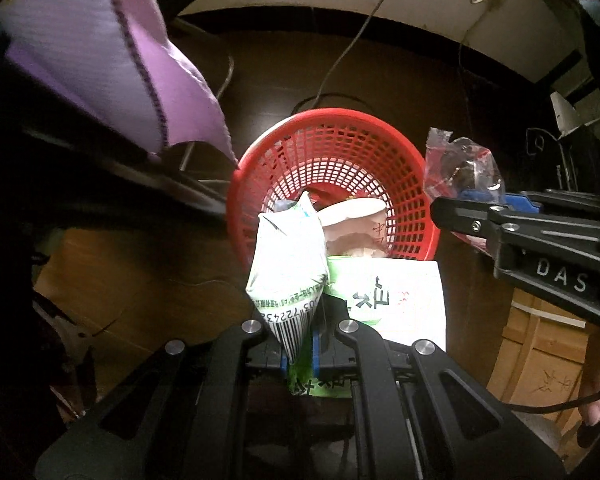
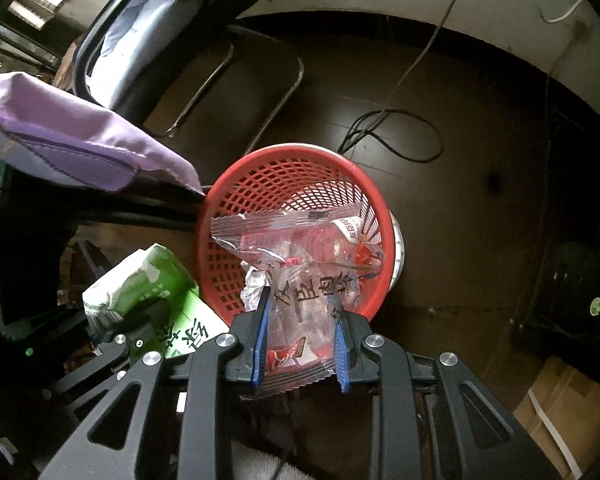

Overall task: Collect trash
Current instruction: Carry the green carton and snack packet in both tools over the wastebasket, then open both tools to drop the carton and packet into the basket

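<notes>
The left gripper (image 1: 300,354) is clamped nearly shut on a green-and-white wrapper (image 1: 288,264). The right gripper (image 2: 300,350), jaws slightly parted, pinches a clear red-printed snack wrapper (image 2: 300,256). A red mesh basket (image 2: 260,168) sits just beyond both sets of fingertips.

Hidden and cut-off parts around the red basket

The floor of the red basket (image 2: 284,184) is largely covered in the right wrist view by the clear wrapper (image 2: 300,248), whose lower edge is lost between the jaws. In the left wrist view the near rim of the basket is masked by the green-and-white packet (image 1: 288,264) and the white carton (image 1: 396,300), and the crumpled paper cup (image 1: 352,224) inside is only partly seen. The purple cloth (image 1: 100,52), up and left of the basket, is cut by the picture's edge and blurred. Print on the packet is partly legible only.
</notes>
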{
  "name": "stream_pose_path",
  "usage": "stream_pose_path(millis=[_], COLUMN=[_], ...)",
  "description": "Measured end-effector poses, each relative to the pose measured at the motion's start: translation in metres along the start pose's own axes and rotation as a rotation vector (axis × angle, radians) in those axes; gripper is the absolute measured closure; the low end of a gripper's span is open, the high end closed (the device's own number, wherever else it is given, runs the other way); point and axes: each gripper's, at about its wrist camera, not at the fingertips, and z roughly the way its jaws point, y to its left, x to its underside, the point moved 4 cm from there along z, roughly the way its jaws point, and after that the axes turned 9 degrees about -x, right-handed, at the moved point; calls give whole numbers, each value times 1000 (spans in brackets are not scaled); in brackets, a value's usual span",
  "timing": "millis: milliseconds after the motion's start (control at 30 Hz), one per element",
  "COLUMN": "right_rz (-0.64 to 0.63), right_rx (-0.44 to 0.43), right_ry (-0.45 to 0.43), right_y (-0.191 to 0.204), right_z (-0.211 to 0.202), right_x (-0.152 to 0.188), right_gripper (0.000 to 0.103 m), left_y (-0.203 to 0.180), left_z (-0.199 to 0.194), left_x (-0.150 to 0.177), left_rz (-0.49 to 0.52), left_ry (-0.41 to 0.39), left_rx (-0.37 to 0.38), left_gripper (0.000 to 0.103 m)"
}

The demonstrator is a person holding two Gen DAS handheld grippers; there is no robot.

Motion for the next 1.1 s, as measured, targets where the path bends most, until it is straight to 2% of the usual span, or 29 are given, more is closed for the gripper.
stream_pose_path(millis=[367, 867, 933, 967, 1000, 1033, 1067, 1100], right_rz=[12, 30, 38, 39, 44, 52, 57, 59], right_rx=[23, 16, 3, -4, -8, -2, 2, 1], right_ry=[42, 60, 56, 56, 58, 53, 47, 46], right_y=[0, -6, -5, -5, -6, -7, -8, -9], right_z=[35, 53, 53, 52, 52, 50, 49, 47], right_x=[-15, -23, -24, -24, -25, -25, -26, -26], right_gripper=[76, 74, 71, 63, 44, 38, 38, 38], left_y=[0, -4, -4, -5, -4, -4, -4, -3], left_z=[21, 29, 29, 29, 29, 27, 26, 22], left_x=[1, 0, -1, -1, -1, -1, -1, -1], left_rz=[4, 5, 2, 3, 0, 2, 6, 4], left_ry=[53, 56, 56, 60, 61, 55, 47, 34], left_rx=[18, 27, 21, 20, 13, -2, -16, -21], left_gripper=[94, 94, 89, 81, 69, 64, 55, 52])
